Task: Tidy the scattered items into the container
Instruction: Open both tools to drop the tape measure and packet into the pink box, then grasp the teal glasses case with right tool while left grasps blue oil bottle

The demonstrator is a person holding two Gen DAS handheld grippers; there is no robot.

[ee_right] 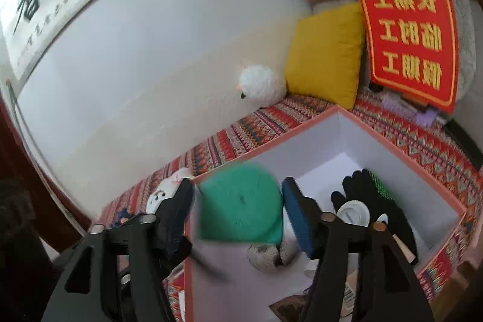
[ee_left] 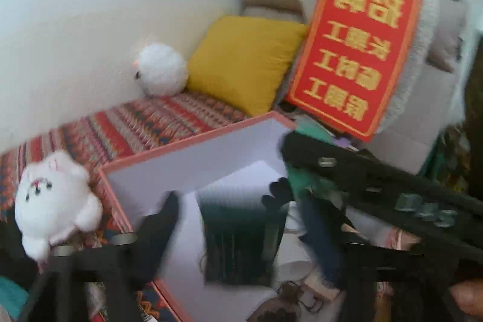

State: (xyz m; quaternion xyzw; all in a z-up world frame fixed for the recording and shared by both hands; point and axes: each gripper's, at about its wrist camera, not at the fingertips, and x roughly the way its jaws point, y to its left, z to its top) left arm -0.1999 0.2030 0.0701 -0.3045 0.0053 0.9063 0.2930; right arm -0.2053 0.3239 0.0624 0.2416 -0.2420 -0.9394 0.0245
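Note:
A pink-rimmed box (ee_left: 187,141) (ee_right: 271,147) with a white inside sits on the patterned cover. My right gripper (ee_right: 238,201) hangs over its near left corner, fingers wide apart. A green yarn ball (ee_right: 241,207) (ee_left: 302,181) shows between them, blurred by motion. In the left wrist view the right gripper (ee_left: 295,159) reaches in from the right. My left gripper (ee_left: 241,216) is open above the box with nothing held. Below it lies a black glove (ee_left: 241,237) (ee_right: 374,201). A white plush bunny (ee_left: 54,201) (ee_right: 166,192) lies outside the box's left side.
In the box are a white round lid (ee_right: 353,213), a beige twine ball (ee_right: 262,255) and a brown pouch (ee_left: 280,307). A fluffy white chick (ee_left: 161,70), a yellow cushion (ee_left: 244,62) and a red sign (ee_left: 356,47) stand behind. The wall is at the left.

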